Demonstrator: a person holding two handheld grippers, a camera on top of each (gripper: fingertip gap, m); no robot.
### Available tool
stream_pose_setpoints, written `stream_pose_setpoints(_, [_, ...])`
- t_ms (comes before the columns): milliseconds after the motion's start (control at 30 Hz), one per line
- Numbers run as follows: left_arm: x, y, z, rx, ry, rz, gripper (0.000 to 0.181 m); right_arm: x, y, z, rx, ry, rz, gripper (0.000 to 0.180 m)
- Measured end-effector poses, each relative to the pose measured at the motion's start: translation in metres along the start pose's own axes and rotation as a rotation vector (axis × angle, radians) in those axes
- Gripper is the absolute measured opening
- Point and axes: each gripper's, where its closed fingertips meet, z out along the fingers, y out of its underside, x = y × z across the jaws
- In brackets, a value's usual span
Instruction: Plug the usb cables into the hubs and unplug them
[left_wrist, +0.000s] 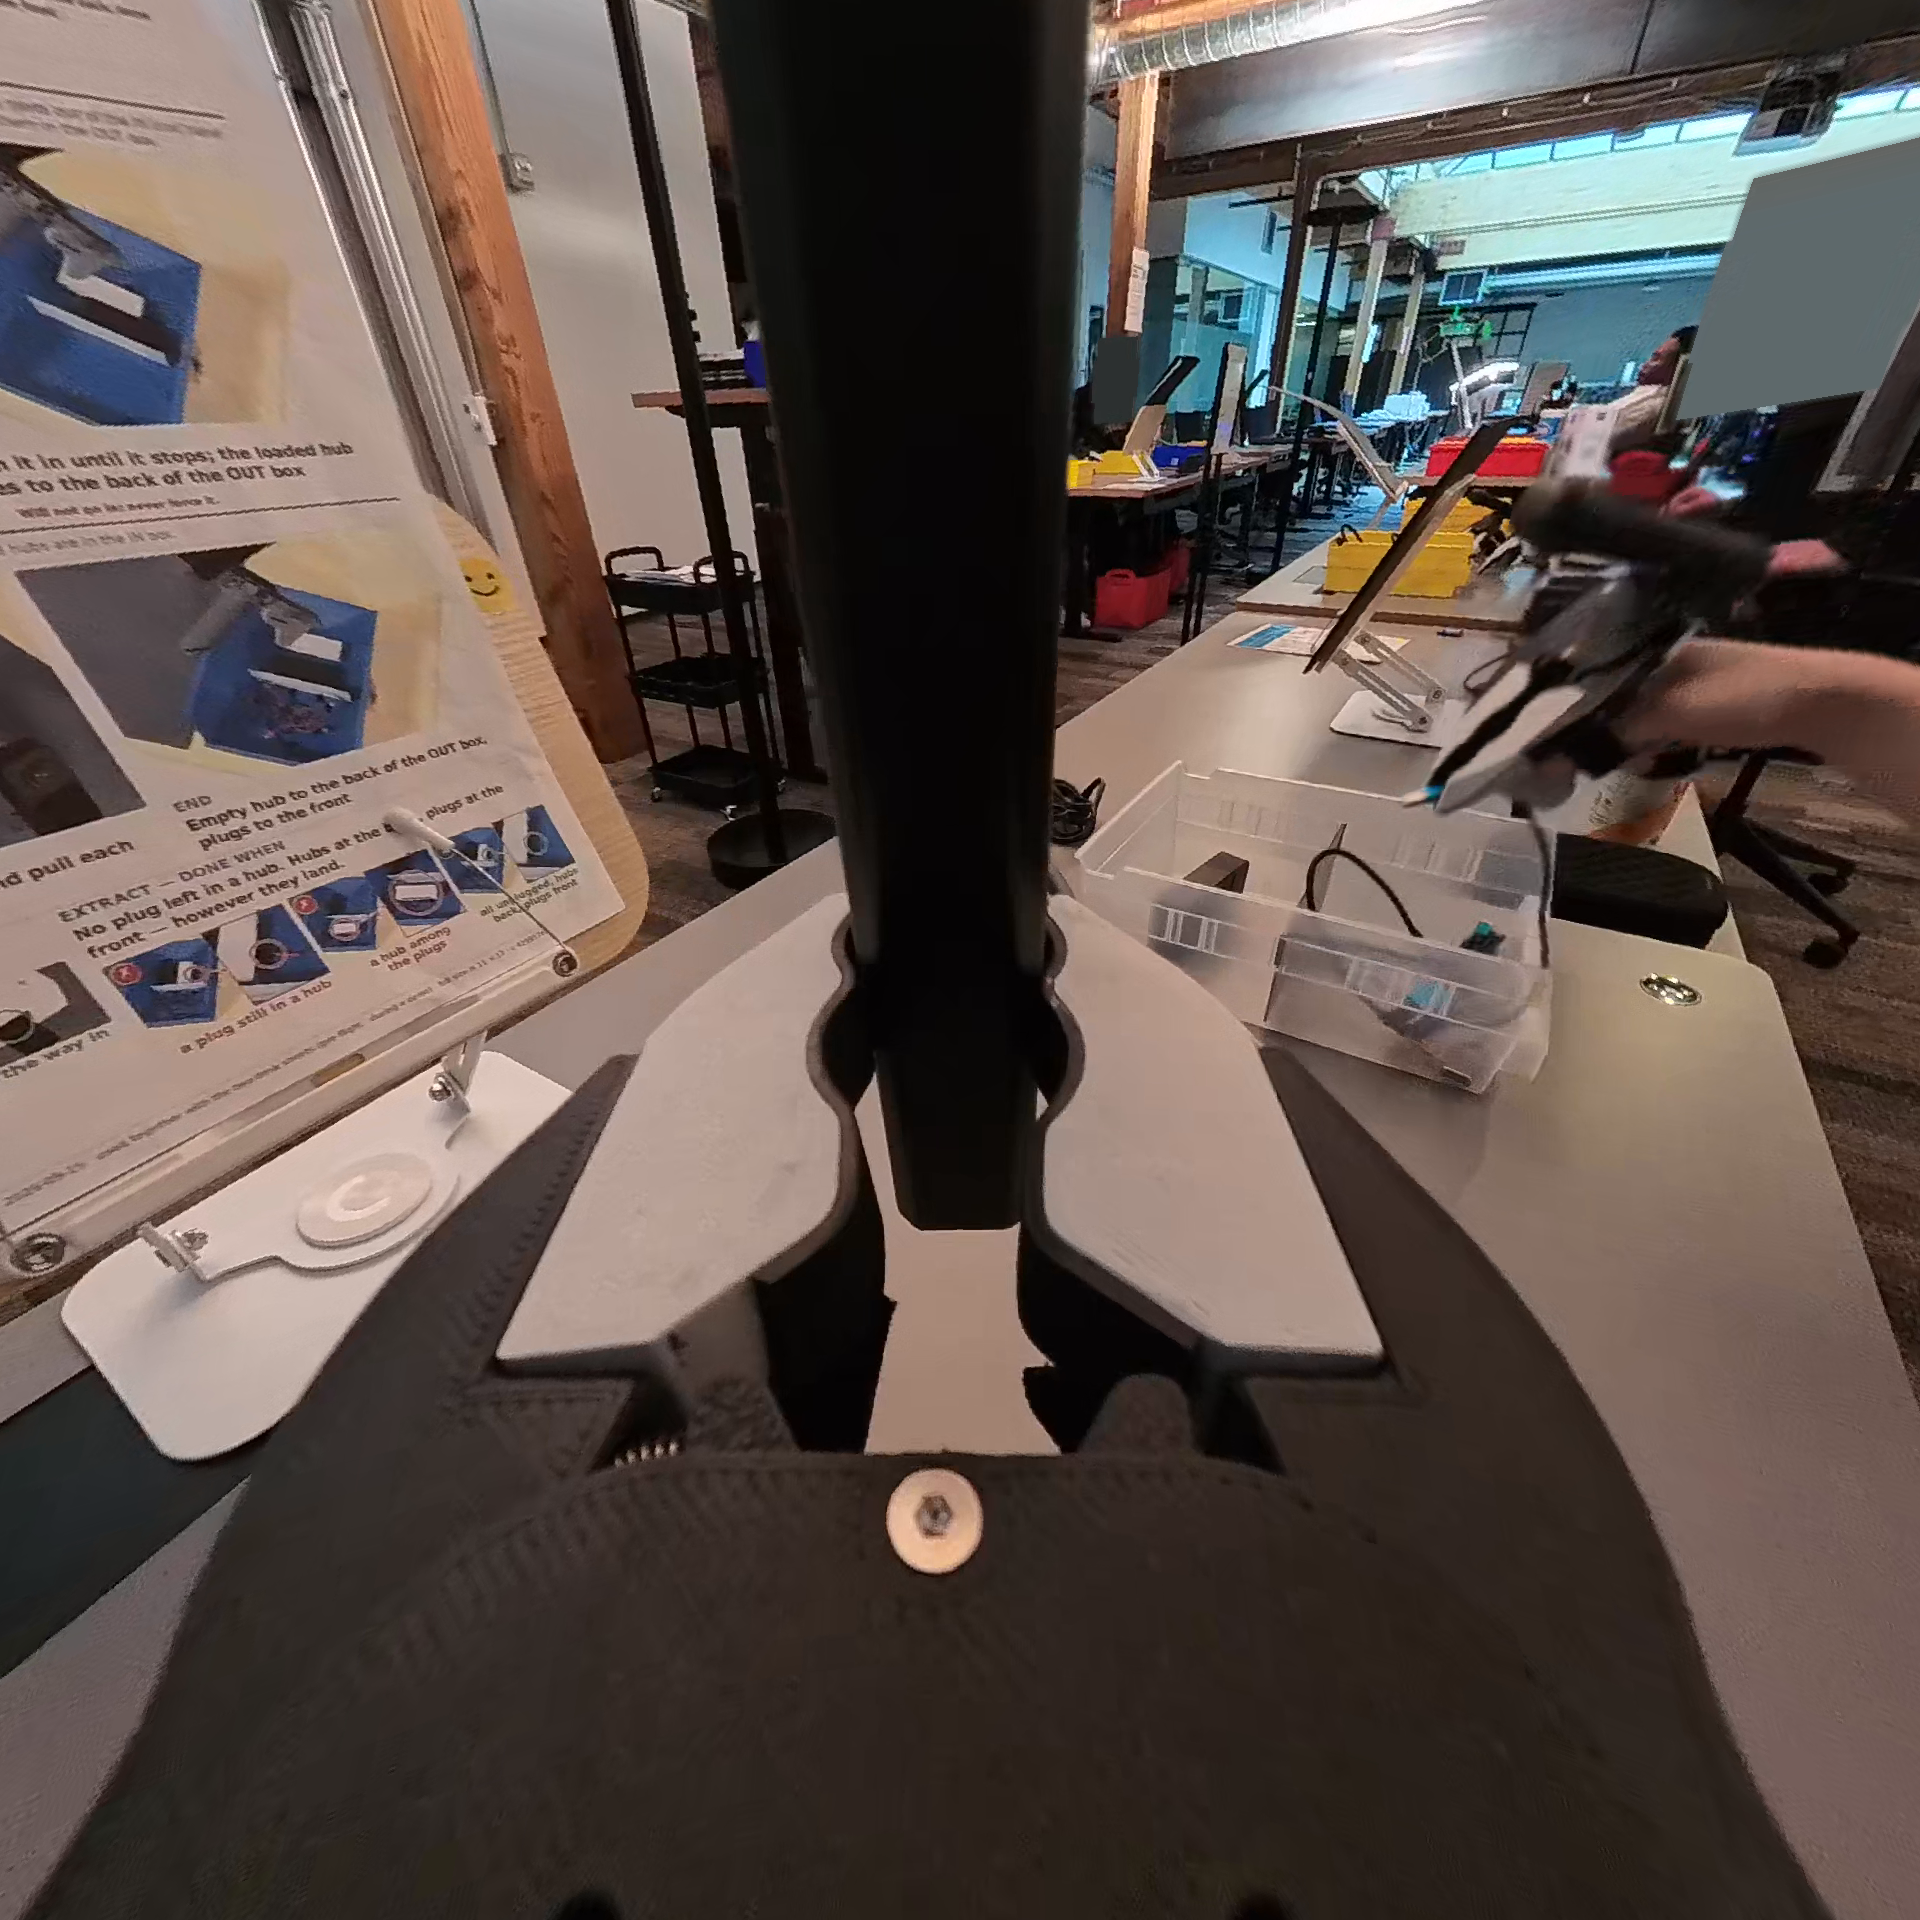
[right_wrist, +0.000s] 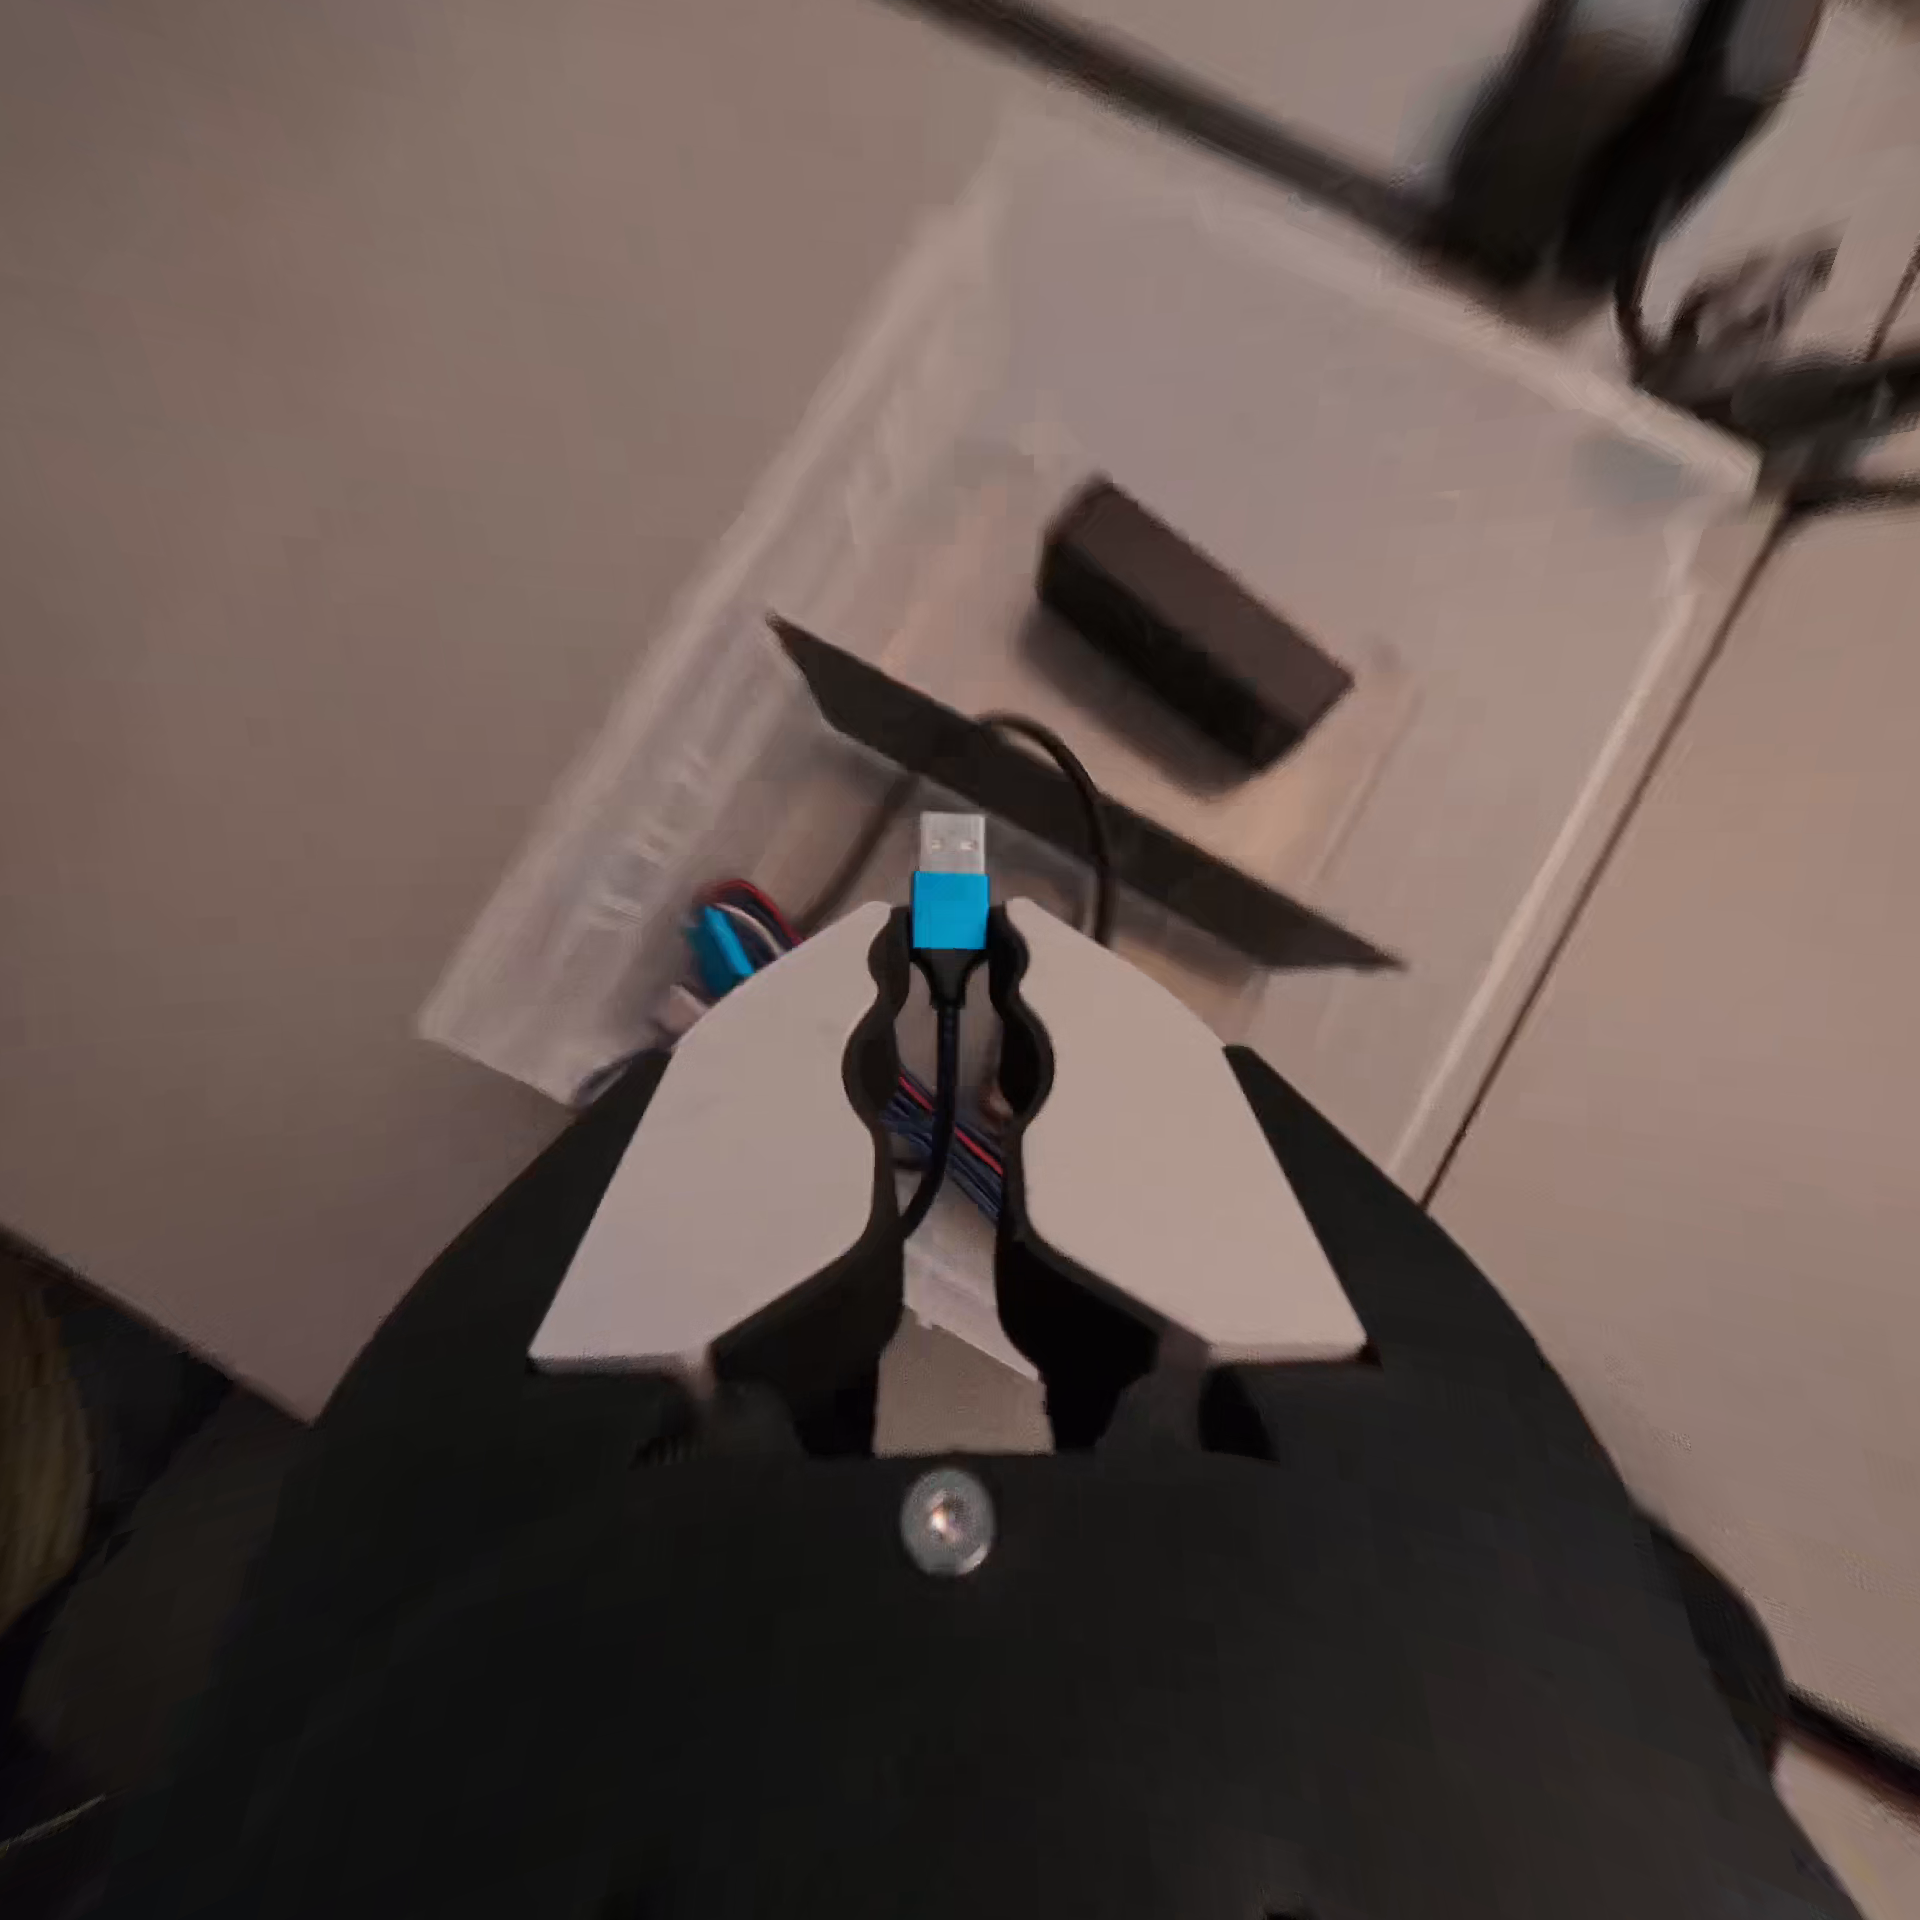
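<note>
— Gripping a long black hub (left_wrist: 940, 582), the left gripper (left_wrist: 948, 966) is standing it upright; its pale fingers (left_wrist: 727, 1122) are pressing against the bar's lower end from both sides.

— And the right one?

— The right gripper (right_wrist: 951, 925) is pinching a usb cable (right_wrist: 948, 1049) just behind the plug (right_wrist: 950, 883). The blue shell is sitting between the fingertips, the metal end is poking out past them, and the black cord is running back through the gap between the fingers (right_wrist: 1143, 1164).

— Where is that hand hanging?

— It is hovering above the clear bin (right_wrist: 1226, 343), pointing down into it. A black divider (right_wrist: 1091, 821) is splitting the bin. On the far side a second black hub (right_wrist: 1195, 634) is lying flat. On the near side a tangle of cables (right_wrist: 727, 925) with blue plugs is lying, partly hidden behind the fingers.

— And around them?

— The bin is sitting on the grey table (left_wrist: 1662, 1299). To the left, a printed instruction sheet (left_wrist: 260, 675) is leaning on a white stand (left_wrist: 260, 1320). From the left side, the right gripper is appearing blurred, with the person's hand (left_wrist: 1787, 696) behind it.
</note>
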Motion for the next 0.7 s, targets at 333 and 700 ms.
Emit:
stream_pose_setpoints(333, [0.021,0.011,0.013,-0.033,0.160,-0.096,0.026,0.027,-0.045,-0.010,0.121,0.386,-0.152,0.068])
stream_pose_setpoints(700, [0.042,0.027,0.019,-0.123,0.298,-0.124,0.026,-0.289,-0.216,-0.009,0.764,-0.404,-0.446,0.050])
